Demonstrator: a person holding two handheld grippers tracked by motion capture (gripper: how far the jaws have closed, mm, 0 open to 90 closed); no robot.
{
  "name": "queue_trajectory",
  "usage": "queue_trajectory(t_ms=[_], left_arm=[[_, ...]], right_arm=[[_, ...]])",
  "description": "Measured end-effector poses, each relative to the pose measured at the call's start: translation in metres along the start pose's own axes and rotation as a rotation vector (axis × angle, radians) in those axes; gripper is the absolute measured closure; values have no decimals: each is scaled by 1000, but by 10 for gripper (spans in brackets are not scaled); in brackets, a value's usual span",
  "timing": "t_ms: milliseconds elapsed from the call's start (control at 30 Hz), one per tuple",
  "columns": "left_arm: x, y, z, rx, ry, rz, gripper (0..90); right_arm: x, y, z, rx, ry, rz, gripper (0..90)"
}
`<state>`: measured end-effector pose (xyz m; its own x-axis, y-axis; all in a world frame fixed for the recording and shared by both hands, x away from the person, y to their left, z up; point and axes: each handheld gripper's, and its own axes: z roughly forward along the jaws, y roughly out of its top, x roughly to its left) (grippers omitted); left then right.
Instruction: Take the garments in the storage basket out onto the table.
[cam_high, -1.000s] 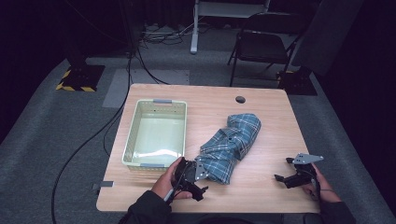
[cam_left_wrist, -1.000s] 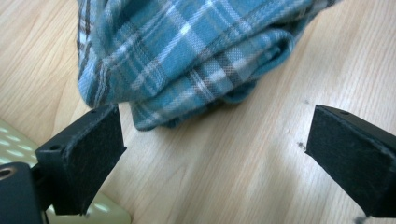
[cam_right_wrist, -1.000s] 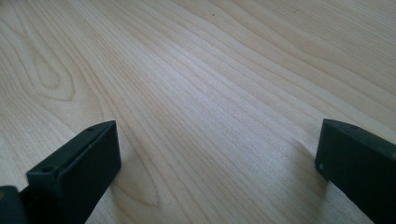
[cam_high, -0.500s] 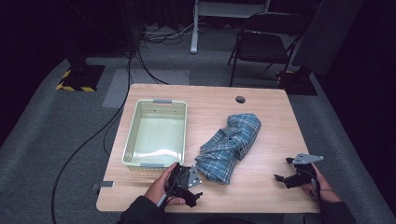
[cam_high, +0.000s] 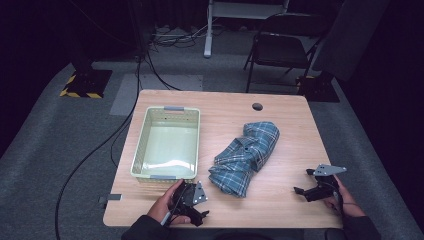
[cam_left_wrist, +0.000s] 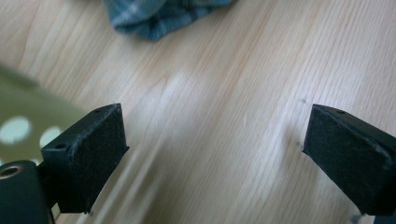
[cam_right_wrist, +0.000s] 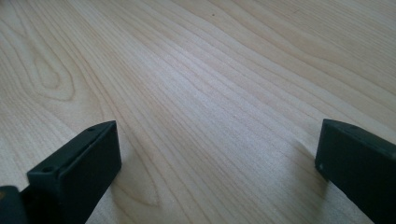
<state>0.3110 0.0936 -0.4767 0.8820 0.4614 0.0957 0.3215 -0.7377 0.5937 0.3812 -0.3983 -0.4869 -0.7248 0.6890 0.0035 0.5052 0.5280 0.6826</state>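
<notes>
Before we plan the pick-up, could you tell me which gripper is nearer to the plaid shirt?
The left gripper: it sits just off the plaid shirt's near-left end, beside the basket. The right gripper rests farther off, near the table's right edge.

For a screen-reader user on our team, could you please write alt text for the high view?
A crumpled blue plaid shirt lies on a wooden table, to the right of an empty pale green basket. At the near edge a person's hands hold the left gripper, just in front of the basket, and the right gripper, to the right of the shirt, neither touching it.
</notes>
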Motion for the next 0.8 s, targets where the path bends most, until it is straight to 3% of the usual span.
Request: queue_trajectory(t_ms=[500, 567, 633, 800], left_arm=[[13, -32, -9, -22, -21, -104, 41], [17, -39, -10, -32, -43, -142, 30], [21, -48, -12, -47, -36, -169, 10], [26, -60, -15, -107, -19, -188, 0]], right_arm=[[0, 0, 0, -1, 0, 0, 2], [0, 0, 0, -1, 0, 0, 2], [0, 0, 0, -1, 0, 0, 2], [0, 0, 0, 0, -1, 0, 2]])
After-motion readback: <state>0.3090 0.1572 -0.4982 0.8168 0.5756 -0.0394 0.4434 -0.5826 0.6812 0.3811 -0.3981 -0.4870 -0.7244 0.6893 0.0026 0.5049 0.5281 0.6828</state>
